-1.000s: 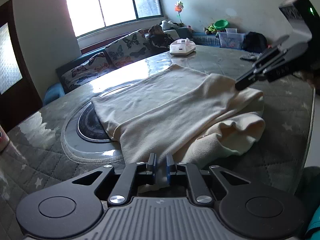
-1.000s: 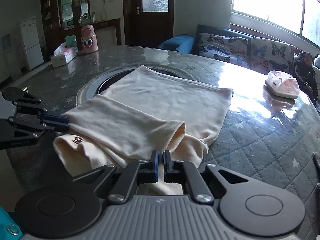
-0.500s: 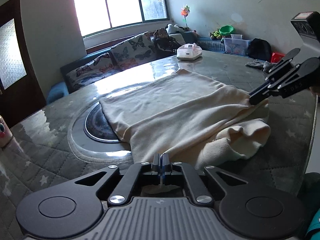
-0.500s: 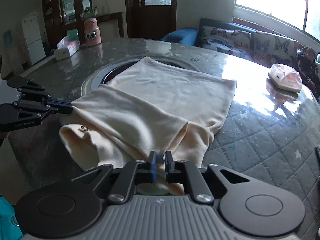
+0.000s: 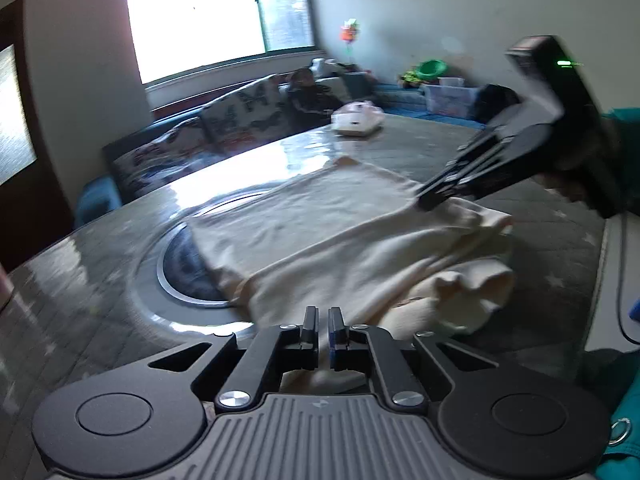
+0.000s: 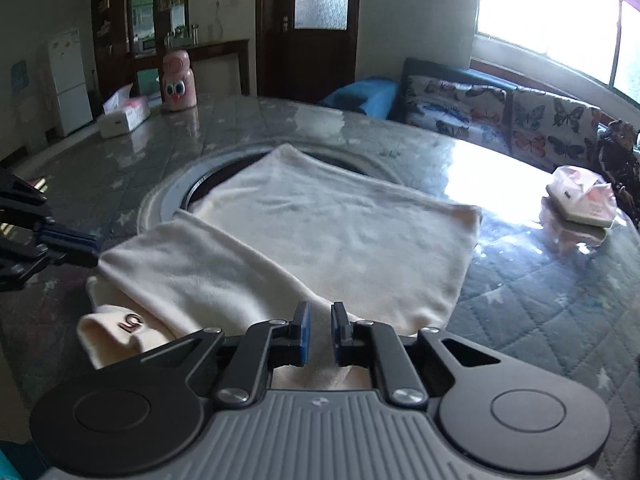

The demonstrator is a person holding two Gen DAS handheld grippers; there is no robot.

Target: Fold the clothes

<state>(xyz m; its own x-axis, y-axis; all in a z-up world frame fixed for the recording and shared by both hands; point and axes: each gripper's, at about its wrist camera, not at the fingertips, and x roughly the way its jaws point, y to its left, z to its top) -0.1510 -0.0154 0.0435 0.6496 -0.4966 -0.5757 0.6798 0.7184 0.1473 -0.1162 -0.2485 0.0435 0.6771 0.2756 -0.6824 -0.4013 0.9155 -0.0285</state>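
A cream garment [image 5: 340,232] lies part-folded on the quilted table [image 5: 100,300], with its near layers bunched up. My left gripper [image 5: 323,320] is shut on the near left corner, and cloth shows in the narrow slit between its fingers. In the right wrist view the left gripper [image 6: 94,254] pinches that corner of the garment [image 6: 340,232]. My right gripper [image 6: 321,320] holds the near right edge, its blue pads a little apart with cloth between them. From the left wrist view the right gripper [image 5: 426,202] has its tips on the raised edge.
A round dark inset [image 6: 168,200] sits under the garment's far end. A pink tissue pack [image 6: 580,200] lies at the far right, and a pink bottle [image 6: 179,82] and tissue box [image 6: 122,114] at the far left. A butterfly-print sofa [image 6: 520,120] runs behind the table.
The left gripper closed on the near corner. The right gripper's fingers spread slightly around bunched cloth. Both have shifted with the cloth edge, and the left wrist view is now blurred by motion.
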